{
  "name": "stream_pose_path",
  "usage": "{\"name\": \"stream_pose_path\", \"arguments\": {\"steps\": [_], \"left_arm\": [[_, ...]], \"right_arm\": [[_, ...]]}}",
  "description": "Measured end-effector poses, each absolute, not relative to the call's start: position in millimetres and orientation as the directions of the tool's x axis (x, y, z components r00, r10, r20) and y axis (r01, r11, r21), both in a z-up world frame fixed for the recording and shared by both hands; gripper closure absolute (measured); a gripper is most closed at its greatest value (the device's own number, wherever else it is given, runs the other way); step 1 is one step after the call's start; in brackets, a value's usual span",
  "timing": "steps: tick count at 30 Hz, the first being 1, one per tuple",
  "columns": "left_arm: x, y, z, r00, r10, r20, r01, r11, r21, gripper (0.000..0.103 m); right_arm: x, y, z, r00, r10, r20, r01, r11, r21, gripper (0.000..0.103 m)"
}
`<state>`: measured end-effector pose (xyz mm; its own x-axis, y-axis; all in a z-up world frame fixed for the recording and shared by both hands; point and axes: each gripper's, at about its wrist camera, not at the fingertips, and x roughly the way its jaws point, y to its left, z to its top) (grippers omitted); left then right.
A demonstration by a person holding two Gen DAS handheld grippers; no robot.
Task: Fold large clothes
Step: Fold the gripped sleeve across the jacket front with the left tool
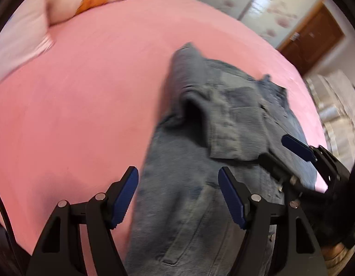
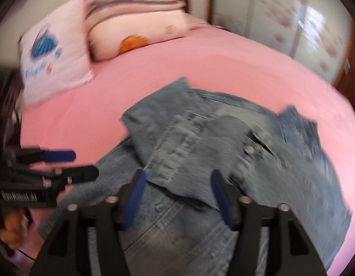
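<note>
While the denim jacket (image 2: 200, 151) lies on the pink bed (image 2: 200, 69), both tools (image 1: 178, 197) (image 2: 177, 200) gape empty.

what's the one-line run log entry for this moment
denim jacket partly folded on pink bed | left gripper open, empty | right gripper open, empty

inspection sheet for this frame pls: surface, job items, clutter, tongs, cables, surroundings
Surface: pink bed sheet, mostly bare.
Job's things: denim jacket, sleeves folded over the body, lying flat.
Clutter: pillows at the head of the bed.
Tongs: left tongs open, nothing between the pads; right tongs open, empty, above the jacket.
Cables: thin dark cable at the lower left edge of the right view.
Surroundings: floral wardrobe doors; wooden door.
</note>
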<state>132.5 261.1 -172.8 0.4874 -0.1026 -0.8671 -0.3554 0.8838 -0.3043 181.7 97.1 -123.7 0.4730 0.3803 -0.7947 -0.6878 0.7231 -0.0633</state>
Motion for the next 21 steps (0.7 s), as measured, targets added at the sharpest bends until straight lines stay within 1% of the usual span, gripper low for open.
{"name": "stream_pose_path", "arguments": {"steps": [5,10,12,13,14,15,17,20,21], "left_arm": [[126.5,285.1,-188.5,0.454,-0.066,-0.889,-0.431,0.856,-0.284,0.033],[123.3,299.0,-196.6,0.453,-0.071,-0.889,-0.458,0.836,-0.301,0.033],[123.2,300.2,-195.9,0.455,-0.073,-0.888,-0.453,0.839,-0.301,0.033],[124.7,296.9,-194.6,0.456,-0.072,-0.887,-0.449,0.842,-0.299,0.033],[126.0,294.4,-193.5,0.459,-0.070,-0.886,-0.444,0.845,-0.297,0.033],[127.4,291.9,-192.5,0.460,-0.068,-0.885,-0.440,0.849,-0.294,0.033],[131.8,285.0,-191.2,0.462,-0.067,-0.884,-0.429,0.856,-0.289,0.033],[138.5,273.3,-188.6,0.465,-0.074,-0.882,-0.403,0.869,-0.286,0.033],[140.8,268.8,-187.5,0.467,-0.075,-0.881,-0.395,0.874,-0.284,0.033]], "right_arm": [[162.1,136.4,-158.4,0.528,0.283,-0.801,-0.759,0.580,-0.295,0.040],[158.7,156.1,-187.0,0.580,0.203,-0.789,-0.752,0.505,-0.423,0.040],[163.4,163.8,-198.5,0.603,0.148,-0.784,-0.733,0.491,-0.471,0.041],[166.8,165.8,-201.5,0.615,0.128,-0.778,-0.719,0.495,-0.487,0.049],[170.0,166.5,-201.7,0.616,0.123,-0.778,-0.715,0.502,-0.487,0.074],[174.9,166.1,-200.4,0.597,0.121,-0.793,-0.721,0.514,-0.464,0.084],[184.4,160.3,-186.5,0.567,0.149,-0.810,-0.719,0.570,-0.398,0.088],[199.9,135.7,-145.9,0.586,0.207,-0.784,-0.666,0.673,-0.320,0.088],[208.3,119.5,-125.6,0.591,0.237,-0.771,-0.639,0.721,-0.268,0.088]]}}
